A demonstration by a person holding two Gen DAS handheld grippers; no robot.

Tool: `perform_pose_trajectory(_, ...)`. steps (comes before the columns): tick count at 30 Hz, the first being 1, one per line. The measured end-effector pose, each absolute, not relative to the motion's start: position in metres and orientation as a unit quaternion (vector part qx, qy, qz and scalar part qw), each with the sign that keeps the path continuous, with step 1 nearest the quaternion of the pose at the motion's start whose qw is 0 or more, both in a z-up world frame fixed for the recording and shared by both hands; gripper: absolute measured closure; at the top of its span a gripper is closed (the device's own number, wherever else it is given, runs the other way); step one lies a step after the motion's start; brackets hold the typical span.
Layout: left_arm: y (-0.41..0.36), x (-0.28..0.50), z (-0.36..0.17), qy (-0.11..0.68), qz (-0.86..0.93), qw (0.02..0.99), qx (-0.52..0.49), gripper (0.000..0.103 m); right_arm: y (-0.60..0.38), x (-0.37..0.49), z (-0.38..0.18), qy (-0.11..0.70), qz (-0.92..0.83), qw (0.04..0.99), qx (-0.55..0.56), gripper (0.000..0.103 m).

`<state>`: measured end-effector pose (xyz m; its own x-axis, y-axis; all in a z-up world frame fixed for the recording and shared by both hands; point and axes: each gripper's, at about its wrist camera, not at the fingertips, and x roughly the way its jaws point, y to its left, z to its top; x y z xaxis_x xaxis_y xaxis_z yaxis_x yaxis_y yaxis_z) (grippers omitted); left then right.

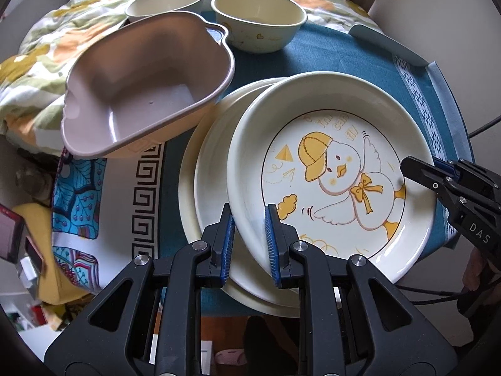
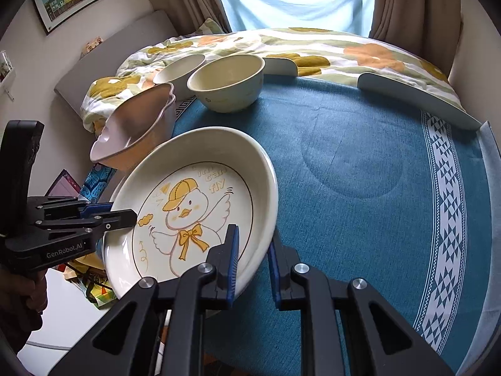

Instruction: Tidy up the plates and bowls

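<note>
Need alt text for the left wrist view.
Left hand-held gripper and right hand-held gripper clamp opposite rims of a cream duck-print plate above another cream plate; behind, a tilted pink bowl.

Left wrist view: duck plate centre-right of frame, tilted, overlapping plates beneath that show at its left. Heart-shaped bowl upper left, tilted. Two round bowls top centre, left one beside right one. All on desk. Bed behind, upper left.
</note>
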<state>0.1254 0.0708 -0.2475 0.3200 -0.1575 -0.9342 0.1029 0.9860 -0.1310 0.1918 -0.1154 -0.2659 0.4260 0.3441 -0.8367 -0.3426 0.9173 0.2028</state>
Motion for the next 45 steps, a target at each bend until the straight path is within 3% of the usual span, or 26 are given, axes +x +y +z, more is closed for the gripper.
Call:
perform_pose_trajectory(17,0.048,0.126,-0.244,0.553,-0.035,0.827,0.095,0.086,-0.104,0.190,-0.267,0.498,0.188,0.846,-0.039,0.087)
perform_pose_trajectory(45,0.039,0.118,-0.238,0.538,0.005,0.829,0.153,0.086,-0.103,0.194,-0.273,0.509,0.187,0.839,-0.037,0.087)
